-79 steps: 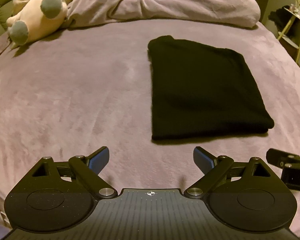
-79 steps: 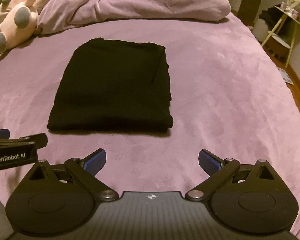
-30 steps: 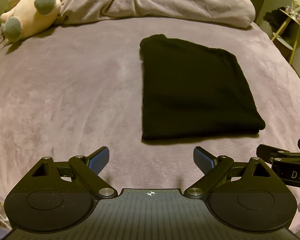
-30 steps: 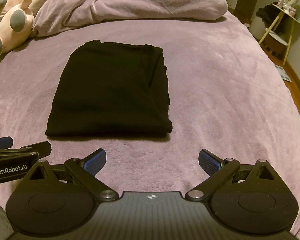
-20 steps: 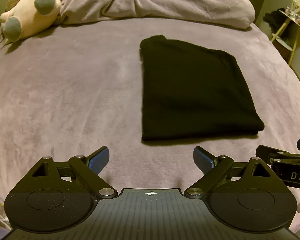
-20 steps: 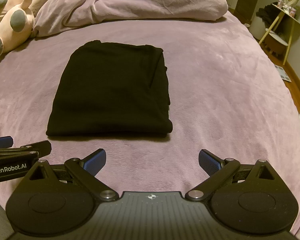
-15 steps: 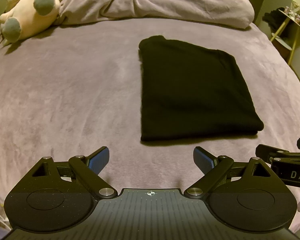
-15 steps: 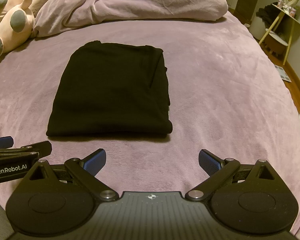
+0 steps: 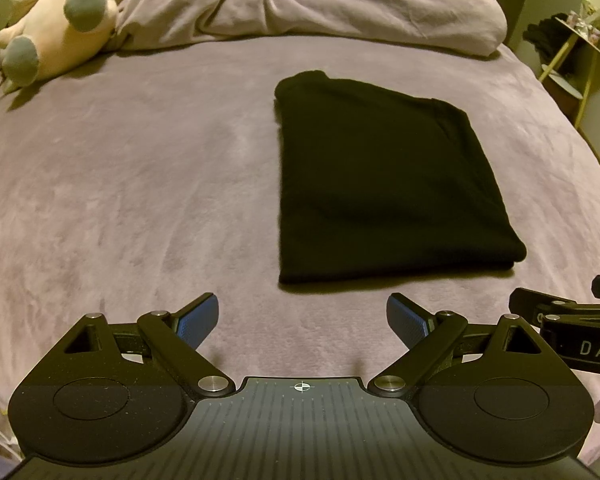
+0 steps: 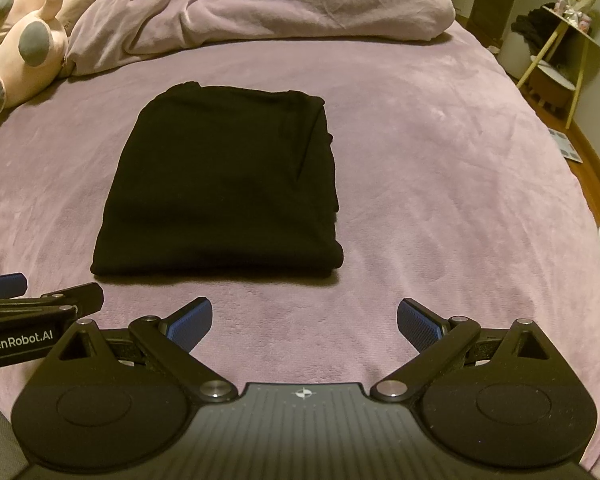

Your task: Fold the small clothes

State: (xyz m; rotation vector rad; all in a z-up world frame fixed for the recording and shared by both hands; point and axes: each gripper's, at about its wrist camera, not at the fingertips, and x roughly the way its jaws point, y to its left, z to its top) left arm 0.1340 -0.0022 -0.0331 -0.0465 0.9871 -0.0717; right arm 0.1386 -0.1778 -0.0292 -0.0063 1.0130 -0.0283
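We see a folded black garment point(image 9: 384, 184) lying flat on a mauve bedspread point(image 9: 132, 184), forming a rough rectangle with its thick folded edge toward the near side. In the left wrist view it sits to the right of centre; in the right wrist view point(image 10: 220, 184) it sits slightly left of centre, with layered edges showing along its right side. The left gripper point(image 9: 302, 318) hovers over the bedspread just near of the garment, apart from it; we find its jaws spread wide, the blue pads point(image 9: 198, 318) well separated and nothing between them. The right gripper point(image 10: 305, 322) is likewise held near of the garment without touching it, its jaws wide apart and empty, blue pads point(image 10: 418, 326) facing inward. Each gripper appears at the edge of the other's view: the right one at the right margin of the left wrist view point(image 9: 572, 324), the left one at the left margin of the right wrist view point(image 10: 32, 320). On the far side a rumpled duvet point(image 9: 320, 4) of the same mauve lies across the bed, and a pale plush toy with grey paws point(image 9: 56, 28) rests at the far left. A small side table point(image 10: 556, 36) stands off the bed at the far right
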